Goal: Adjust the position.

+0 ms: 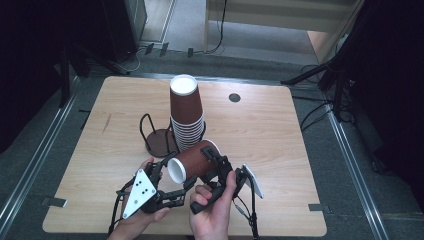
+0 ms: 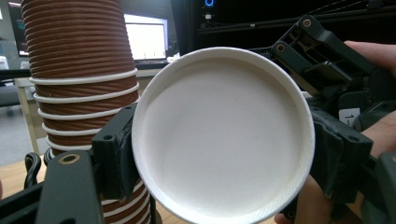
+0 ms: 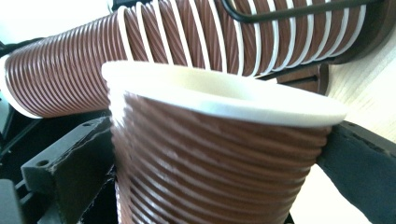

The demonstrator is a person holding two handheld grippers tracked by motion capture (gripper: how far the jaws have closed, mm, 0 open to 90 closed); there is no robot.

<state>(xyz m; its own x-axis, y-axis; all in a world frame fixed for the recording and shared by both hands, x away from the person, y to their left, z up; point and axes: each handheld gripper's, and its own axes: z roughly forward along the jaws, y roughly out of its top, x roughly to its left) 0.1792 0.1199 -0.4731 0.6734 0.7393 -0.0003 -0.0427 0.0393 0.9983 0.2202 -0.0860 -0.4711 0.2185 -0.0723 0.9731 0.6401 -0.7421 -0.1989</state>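
A brown ribbed paper cup point(image 1: 192, 162) lies on its side in the air above the table's near edge, held from both ends. Its white base point(image 2: 219, 135) faces my left gripper point(image 1: 175, 176), whose jaws stand on either side of the narrow end and press on it. My right gripper point(image 1: 216, 162) is shut on the cup's body just under the wide white rim point(image 3: 224, 95). Behind it, a tall stack of upturned brown cups point(image 1: 186, 117) stands in a black wire holder.
An empty black wire holder point(image 1: 159, 140) stands left of the stack. A dark round grommet point(image 1: 234, 97) sits in the wooden table point(image 1: 270, 135) at the back right. Both hands come in over the front edge.
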